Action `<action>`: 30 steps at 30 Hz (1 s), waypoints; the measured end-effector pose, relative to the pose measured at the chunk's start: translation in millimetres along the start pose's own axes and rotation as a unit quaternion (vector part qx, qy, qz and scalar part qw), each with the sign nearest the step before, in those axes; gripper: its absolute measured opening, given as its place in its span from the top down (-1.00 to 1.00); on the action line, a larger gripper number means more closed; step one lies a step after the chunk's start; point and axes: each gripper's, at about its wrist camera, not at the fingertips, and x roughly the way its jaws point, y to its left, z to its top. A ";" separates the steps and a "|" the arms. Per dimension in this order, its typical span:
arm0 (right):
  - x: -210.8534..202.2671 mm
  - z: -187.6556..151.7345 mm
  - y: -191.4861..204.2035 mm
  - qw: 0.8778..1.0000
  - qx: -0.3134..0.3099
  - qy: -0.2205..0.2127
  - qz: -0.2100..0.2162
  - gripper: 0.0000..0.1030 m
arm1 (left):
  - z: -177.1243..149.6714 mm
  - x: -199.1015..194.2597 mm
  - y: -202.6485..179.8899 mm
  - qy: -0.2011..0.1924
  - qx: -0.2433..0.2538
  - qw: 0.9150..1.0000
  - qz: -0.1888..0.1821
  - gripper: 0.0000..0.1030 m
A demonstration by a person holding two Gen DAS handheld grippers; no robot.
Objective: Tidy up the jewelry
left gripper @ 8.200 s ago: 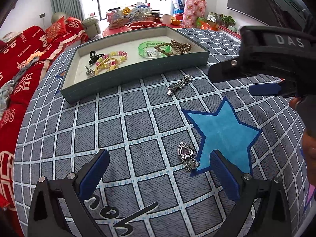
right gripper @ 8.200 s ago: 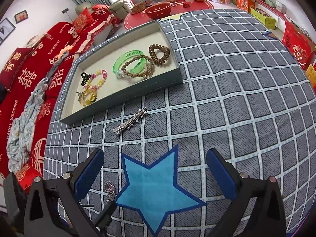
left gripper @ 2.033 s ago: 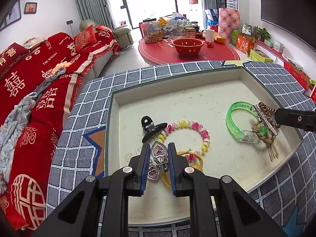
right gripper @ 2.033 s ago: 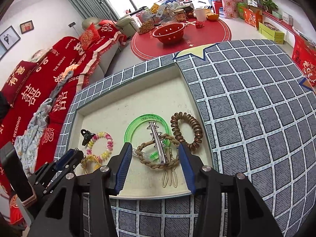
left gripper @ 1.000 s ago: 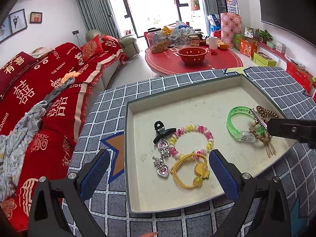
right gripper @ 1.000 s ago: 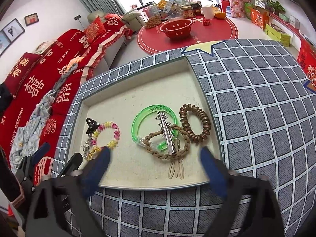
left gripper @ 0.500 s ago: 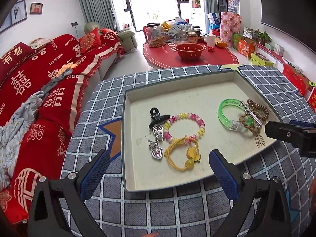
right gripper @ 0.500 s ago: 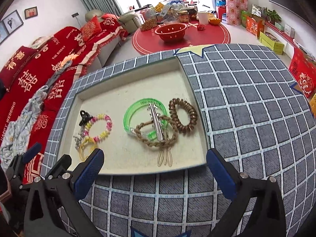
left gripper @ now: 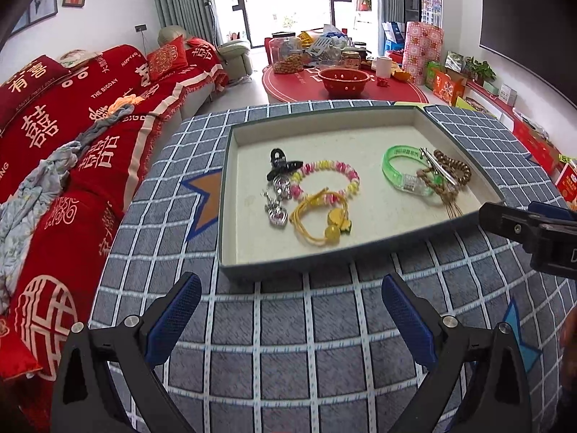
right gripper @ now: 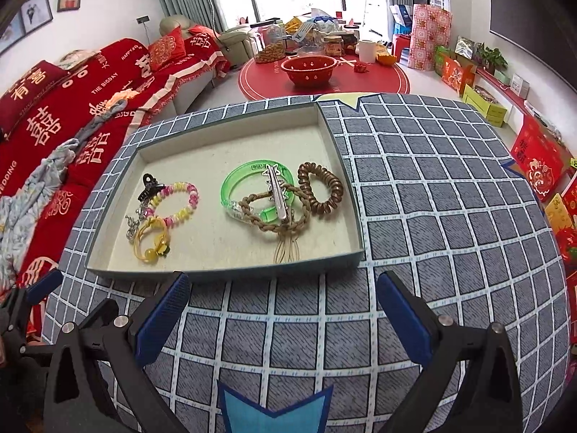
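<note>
A grey-green tray [left gripper: 317,256] [right gripper: 230,272] sits on the checked cloth and holds the jewelry. On its left lie a black claw clip [left gripper: 281,166], a silver heart pendant [left gripper: 277,213], a pink-yellow bead bracelet [left gripper: 331,176] and a yellow hair tie [left gripper: 319,223]. On its right lie a green bangle [right gripper: 249,189], a silver hair clip [right gripper: 277,193], a braided brown band [right gripper: 277,223] and a brown coil tie [right gripper: 321,191]. My left gripper [left gripper: 288,321] is open and empty in front of the tray. My right gripper [right gripper: 281,319] is open and empty too, also in front of it.
A red sofa [left gripper: 65,137] runs along the left of the table. A round red table [right gripper: 324,75] with a red bowl and jars stands behind. A blue star patch [right gripper: 274,411] lies on the cloth near my right gripper. Boxes line the right wall.
Both grippers opened over the tray, left the heart pendant and the silver clip in it, and drew back toward the table's near side.
</note>
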 end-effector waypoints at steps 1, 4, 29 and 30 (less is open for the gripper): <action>-2.8 -3.6 0.0 1.000 -0.002 -0.002 -0.003 -0.99 | -3.9 -2.1 0.3 0.000 -0.002 1.000 0.000 -1.00; -10.9 -11.0 2.0 1.000 -0.010 -0.012 -0.012 -0.99 | -11.5 -8.8 1.8 0.001 -0.012 1.000 -0.003 -1.00; -77.3 -49.0 32.2 0.988 -0.062 -0.130 -0.053 -0.99 | -35.0 -58.2 8.3 -0.090 -0.063 0.994 0.023 -1.00; -77.6 -48.7 32.7 0.988 -0.064 -0.133 -0.056 -0.99 | -34.8 -57.5 8.5 -0.090 -0.064 0.994 0.024 -1.00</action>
